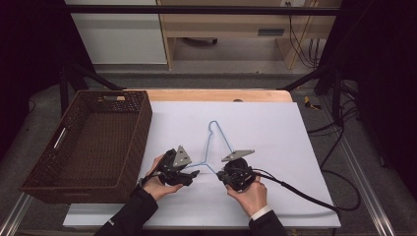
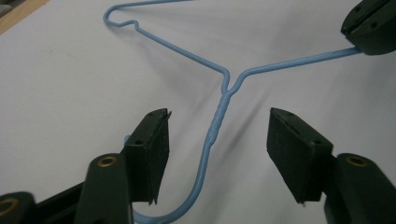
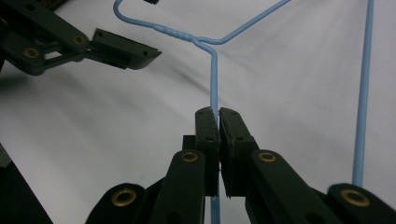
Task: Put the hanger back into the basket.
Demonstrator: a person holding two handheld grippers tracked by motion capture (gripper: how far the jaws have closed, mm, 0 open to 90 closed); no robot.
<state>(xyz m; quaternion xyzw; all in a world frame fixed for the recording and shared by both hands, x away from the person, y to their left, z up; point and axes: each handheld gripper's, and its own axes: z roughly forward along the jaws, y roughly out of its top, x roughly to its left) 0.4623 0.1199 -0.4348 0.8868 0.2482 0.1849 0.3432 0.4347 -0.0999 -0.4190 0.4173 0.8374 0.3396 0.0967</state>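
White sheeting (image 1: 275, 128) covers our table; our right gripper (image 3: 218, 122) clamps the blue hanger (image 2: 219, 112), so we centre the spread left gripper (image 2: 217, 140) around its twisted neck before closing.

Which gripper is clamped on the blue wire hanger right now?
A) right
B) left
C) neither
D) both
A: in the right gripper view the right gripper has its fingers shut on a wire of the hanger, while in the left gripper view the left gripper is open, its fingers apart on either side of the hanger's twisted neck without touching it.
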